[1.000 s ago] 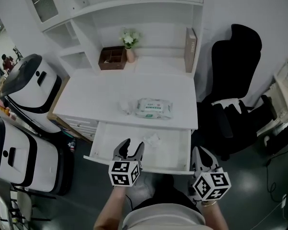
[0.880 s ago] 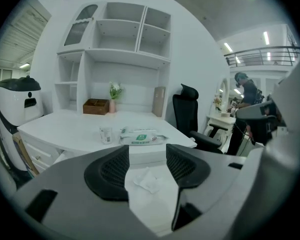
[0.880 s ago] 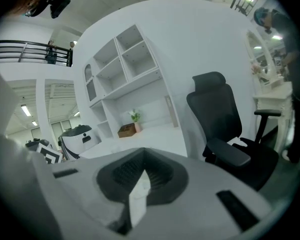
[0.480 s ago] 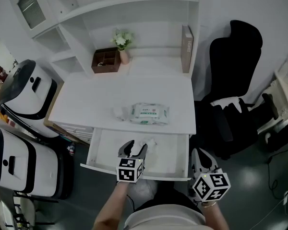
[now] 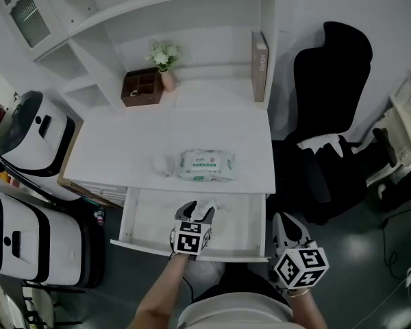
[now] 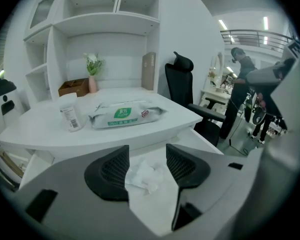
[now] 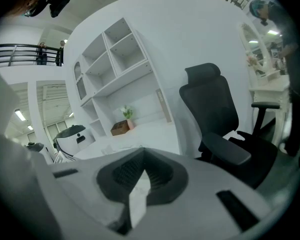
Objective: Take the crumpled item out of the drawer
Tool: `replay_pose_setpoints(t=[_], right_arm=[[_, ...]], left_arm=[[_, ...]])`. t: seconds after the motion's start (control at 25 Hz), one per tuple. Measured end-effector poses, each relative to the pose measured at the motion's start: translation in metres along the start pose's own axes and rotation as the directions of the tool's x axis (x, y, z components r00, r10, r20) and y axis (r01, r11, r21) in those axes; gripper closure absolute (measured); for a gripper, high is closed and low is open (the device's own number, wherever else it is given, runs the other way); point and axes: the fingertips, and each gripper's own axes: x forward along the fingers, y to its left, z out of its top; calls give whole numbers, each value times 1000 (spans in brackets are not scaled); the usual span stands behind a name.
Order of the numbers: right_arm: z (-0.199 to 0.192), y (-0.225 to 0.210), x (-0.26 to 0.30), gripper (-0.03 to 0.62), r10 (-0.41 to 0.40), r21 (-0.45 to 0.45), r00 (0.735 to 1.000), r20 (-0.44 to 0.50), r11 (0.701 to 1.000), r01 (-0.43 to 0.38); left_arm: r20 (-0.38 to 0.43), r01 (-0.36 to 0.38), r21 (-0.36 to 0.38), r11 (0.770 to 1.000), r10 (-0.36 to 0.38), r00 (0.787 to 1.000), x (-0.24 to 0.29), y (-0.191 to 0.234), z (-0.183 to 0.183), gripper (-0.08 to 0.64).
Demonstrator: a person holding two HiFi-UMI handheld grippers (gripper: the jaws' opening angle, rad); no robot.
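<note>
The white drawer (image 5: 145, 219) under the desk stands pulled out. A crumpled white tissue (image 5: 205, 203) lies on its floor near the back. My left gripper (image 5: 197, 212) reaches into the drawer and is open. In the left gripper view the crumpled tissue (image 6: 145, 176) sits between the two dark pads (image 6: 107, 173), and I cannot tell if they touch it. My right gripper (image 5: 285, 229) hangs outside the drawer's right front corner. Its jaws (image 7: 142, 172) are shut with nothing in them.
On the desk top lie a pack of wet wipes (image 5: 205, 165) and a small bottle (image 5: 165, 163). A wooden box (image 5: 140, 86), a flower vase (image 5: 166, 66) and a book (image 5: 259, 57) stand at the back. A black office chair (image 5: 329, 108) is at right, white appliances (image 5: 27, 146) at left.
My left gripper has moved forward over the drawer's front edge, and its jaws now straddle the crumpled tissue. The right gripper has stayed in place.
</note>
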Motion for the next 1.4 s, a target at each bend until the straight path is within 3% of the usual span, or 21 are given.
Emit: replay_pose_setpoints(t=[0.32, 0.56, 1.4], right_arm=[[-2, -9, 5, 591, -16, 11, 1000, -13, 1000, 17], [-1, -13, 9, 590, -23, 17, 1000, -19, 1000, 24], [-6, -36, 9, 589, -83, 53, 996, -39, 995, 85]], left_arm=[[-94, 2, 67, 998, 4, 996, 33, 0, -13, 348], [-161, 2, 79, 997, 10, 987, 52, 1, -24, 348], [-352, -7, 137, 991, 55, 934, 103, 12, -70, 370]])
